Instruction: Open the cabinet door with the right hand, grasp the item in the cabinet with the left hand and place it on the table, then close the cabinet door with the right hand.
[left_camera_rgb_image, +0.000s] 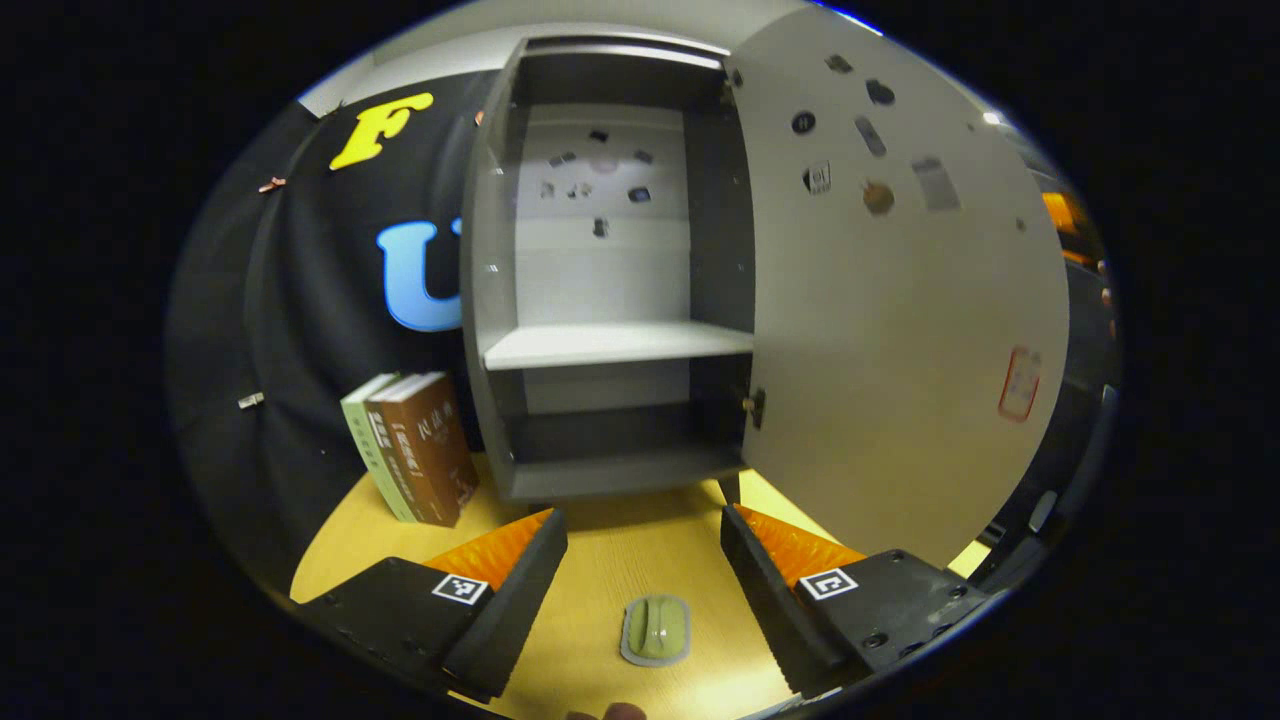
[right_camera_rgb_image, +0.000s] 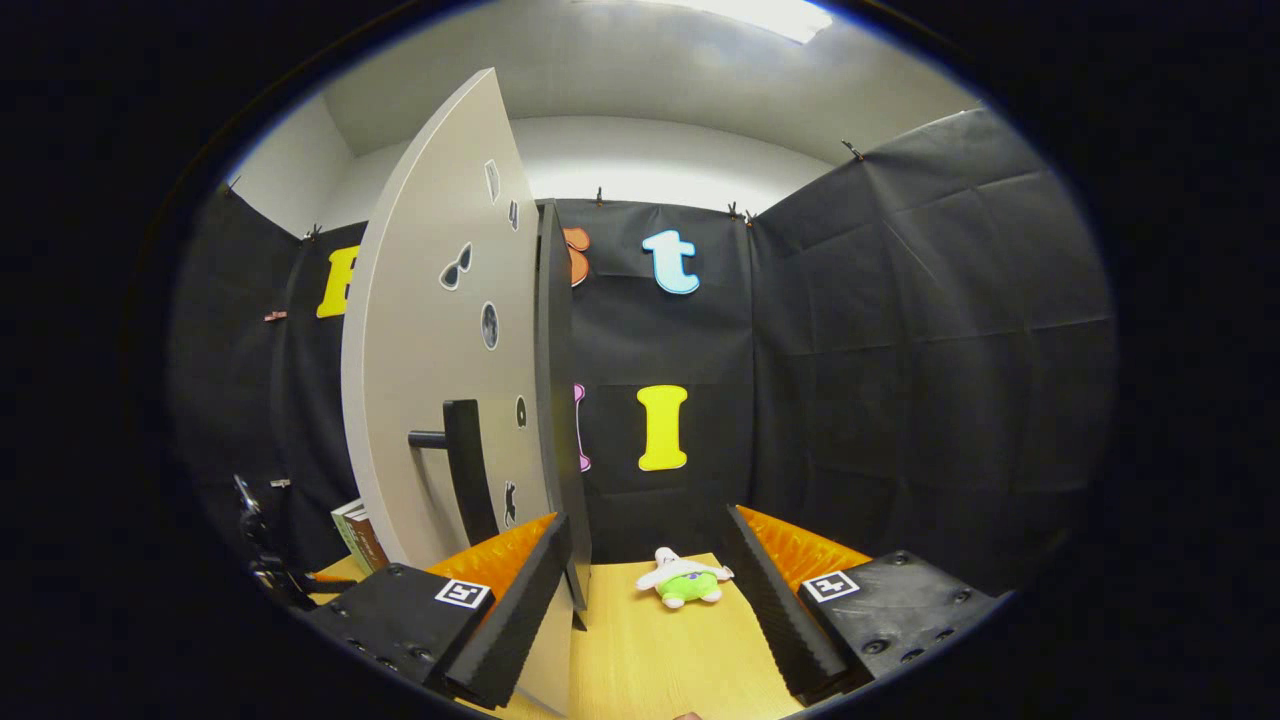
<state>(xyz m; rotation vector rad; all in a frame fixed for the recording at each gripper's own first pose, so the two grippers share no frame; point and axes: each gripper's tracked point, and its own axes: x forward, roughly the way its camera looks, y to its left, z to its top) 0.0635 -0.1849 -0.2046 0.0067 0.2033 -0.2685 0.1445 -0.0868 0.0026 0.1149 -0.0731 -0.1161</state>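
Wooden table (left_camera_rgb_image: 610, 560) bears green item (left_camera_rgb_image: 657, 629); cabinet door (left_camera_rgb_image: 900, 300) open.

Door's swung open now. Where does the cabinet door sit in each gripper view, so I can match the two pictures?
Left gripper view: the cabinet door fills the right half, its inner face toward the camera, hinged at the cabinet's right side.
Right gripper view: the same door stands left of centre, outer face with the black handle toward the camera.
Shared landmark: the books standing on the table, at lower left.
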